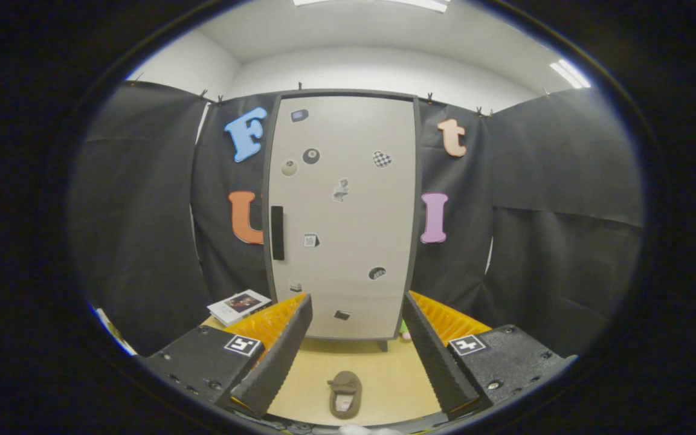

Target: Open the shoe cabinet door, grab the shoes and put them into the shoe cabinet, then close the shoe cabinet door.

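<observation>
Shoe (345, 394) between open hand-held gripper (357, 356) fingers

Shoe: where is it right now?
In the gripper view the shoe lies on the floor between the open fingers, in front of the closed cabinet.
</observation>
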{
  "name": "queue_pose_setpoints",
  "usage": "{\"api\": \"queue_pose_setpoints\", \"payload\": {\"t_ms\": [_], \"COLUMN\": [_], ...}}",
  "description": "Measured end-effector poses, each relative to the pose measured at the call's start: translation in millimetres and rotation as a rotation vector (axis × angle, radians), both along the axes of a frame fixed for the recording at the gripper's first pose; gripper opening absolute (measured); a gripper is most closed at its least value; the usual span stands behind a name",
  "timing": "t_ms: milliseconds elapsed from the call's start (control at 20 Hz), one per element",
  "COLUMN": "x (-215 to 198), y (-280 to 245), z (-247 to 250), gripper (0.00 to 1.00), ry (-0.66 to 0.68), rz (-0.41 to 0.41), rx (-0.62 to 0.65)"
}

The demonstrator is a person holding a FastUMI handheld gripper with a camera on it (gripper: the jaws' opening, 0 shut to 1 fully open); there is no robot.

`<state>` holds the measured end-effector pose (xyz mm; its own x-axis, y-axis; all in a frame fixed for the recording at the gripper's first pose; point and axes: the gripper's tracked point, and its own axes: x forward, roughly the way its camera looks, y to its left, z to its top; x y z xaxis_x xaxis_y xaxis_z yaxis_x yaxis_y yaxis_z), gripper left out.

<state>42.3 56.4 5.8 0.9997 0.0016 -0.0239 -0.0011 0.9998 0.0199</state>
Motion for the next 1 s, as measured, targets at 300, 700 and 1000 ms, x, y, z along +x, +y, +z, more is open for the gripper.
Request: {"api": "queue_pose_setpoints", "payload": {"t_ms": [300,700,1000], "x": [75.5,201.1,278.8], "y": [65.8,138.9,160.3], "z": [23.8,37.6,29.8], "gripper": [0.98,0.98,0.95], "ry": [-0.039,-0.028,0.028], "rz": [0.091,0.16,0.15], "rx": [0.026,0.032,0.051]}}
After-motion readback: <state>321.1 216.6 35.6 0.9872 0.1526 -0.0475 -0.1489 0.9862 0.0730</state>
